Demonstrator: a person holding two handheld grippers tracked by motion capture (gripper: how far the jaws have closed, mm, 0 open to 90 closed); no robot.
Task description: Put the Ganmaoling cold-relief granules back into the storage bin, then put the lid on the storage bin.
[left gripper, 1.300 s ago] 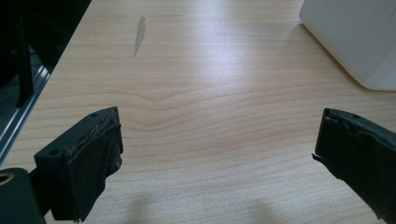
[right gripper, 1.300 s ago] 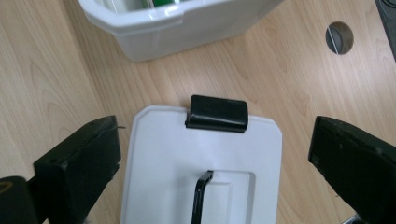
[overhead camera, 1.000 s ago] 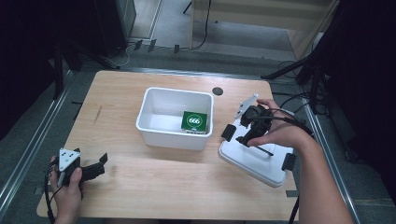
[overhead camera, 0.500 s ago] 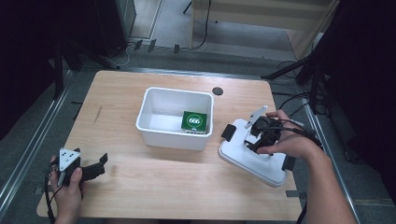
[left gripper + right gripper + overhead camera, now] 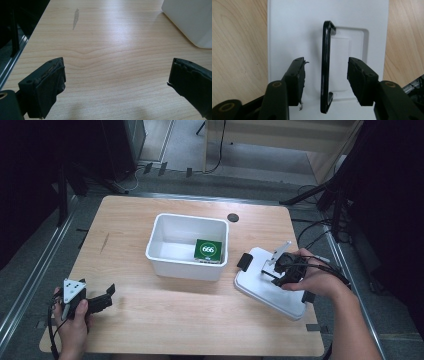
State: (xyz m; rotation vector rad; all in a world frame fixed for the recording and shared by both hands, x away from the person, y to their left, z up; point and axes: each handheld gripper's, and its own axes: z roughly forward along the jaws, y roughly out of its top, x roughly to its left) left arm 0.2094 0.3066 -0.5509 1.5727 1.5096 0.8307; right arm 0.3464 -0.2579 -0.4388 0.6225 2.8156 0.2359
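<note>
Flat white plastic lid (image 5: 270, 287) with black wire handle (image 5: 325, 67), near worktop (image 5: 165, 320) right edge. Right hand-held gripper (image 5: 325, 75) astride handle, closing, pads not yet touching. Step: grasping. Next: pinch, lift. Left hand-held gripper (image 5: 116, 82) spread, idle.

One legible marking: "666" in white on a green card (image 5: 208, 250), lying in the white bin (image 5: 165, 257), well apart from both sets of jaws.
</note>
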